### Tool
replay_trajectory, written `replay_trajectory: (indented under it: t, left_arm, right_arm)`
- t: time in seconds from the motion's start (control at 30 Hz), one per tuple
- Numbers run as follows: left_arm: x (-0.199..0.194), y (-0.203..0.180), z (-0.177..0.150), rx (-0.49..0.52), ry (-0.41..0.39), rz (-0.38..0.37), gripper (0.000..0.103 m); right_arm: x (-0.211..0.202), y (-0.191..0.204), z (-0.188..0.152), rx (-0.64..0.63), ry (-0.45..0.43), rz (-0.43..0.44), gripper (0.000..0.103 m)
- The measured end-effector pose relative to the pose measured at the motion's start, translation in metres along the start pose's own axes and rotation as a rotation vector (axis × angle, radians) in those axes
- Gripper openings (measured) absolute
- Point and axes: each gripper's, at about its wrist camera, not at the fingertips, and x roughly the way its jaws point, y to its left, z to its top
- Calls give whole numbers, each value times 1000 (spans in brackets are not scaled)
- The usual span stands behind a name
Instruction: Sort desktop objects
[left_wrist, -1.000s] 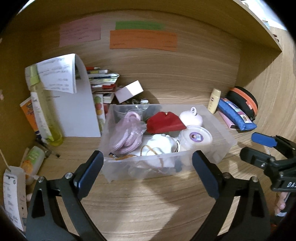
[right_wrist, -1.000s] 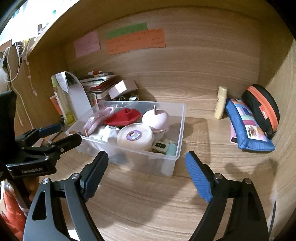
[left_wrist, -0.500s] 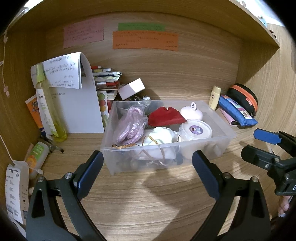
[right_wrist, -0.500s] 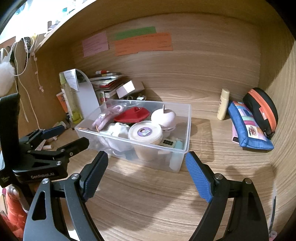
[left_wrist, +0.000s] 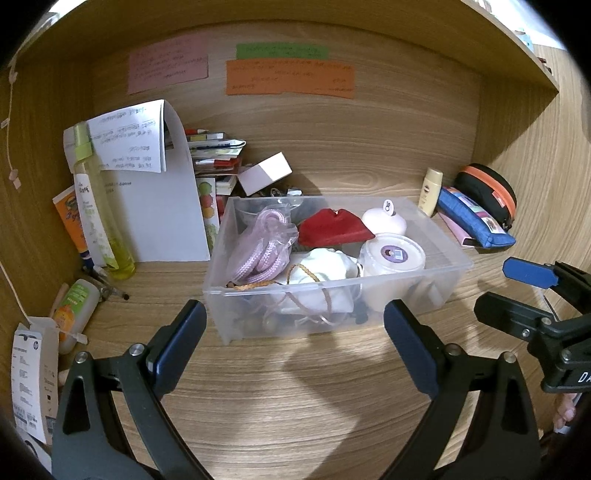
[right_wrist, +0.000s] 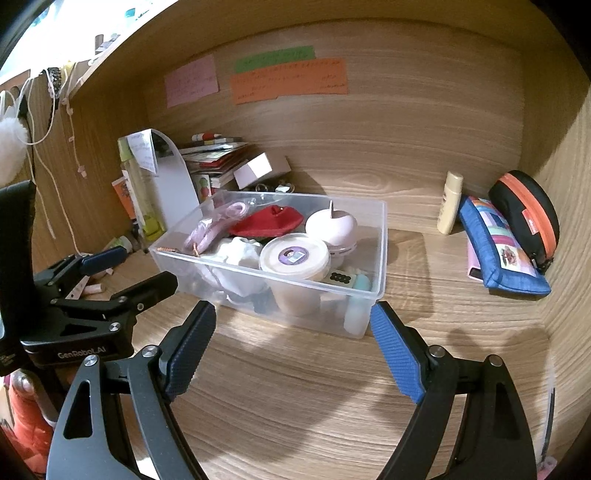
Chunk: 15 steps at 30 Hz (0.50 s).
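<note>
A clear plastic bin (left_wrist: 456, 264) (right_wrist: 380, 258) stands on the wooden desk. It holds a pink rope (left_wrist: 264, 247), a red pouch (left_wrist: 332, 229), a white cloth (left_wrist: 325, 271), a round white tub (left_wrist: 393, 254) (right_wrist: 293, 256) and a pink apple-shaped item (right_wrist: 334, 225). My left gripper (left_wrist: 295, 325) is open and empty, in front of the bin. My right gripper (right_wrist: 293, 325) is open and empty, in front of the bin's right corner; it also shows at the right of the left wrist view (left_wrist: 517, 291).
A blue pencil case (right_wrist: 498, 254), a black and orange case (right_wrist: 528, 210) and a cream tube (right_wrist: 448, 203) lie at the right wall. A tall spray bottle (left_wrist: 98, 206), papers, a book stack (left_wrist: 218, 155) and a small box (left_wrist: 264, 173) stand at the back left.
Both grippers have drawn back from the bin, which now looks smaller and farther. Both stay open. Nothing on the desk moved.
</note>
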Motion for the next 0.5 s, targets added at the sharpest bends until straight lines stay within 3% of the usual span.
replay_trajectory:
  t: [0.5]
  left_arm:
    - [1,0,0,4,0,0,98]
  right_arm:
    - [2,5,0,-13,2,4,84]
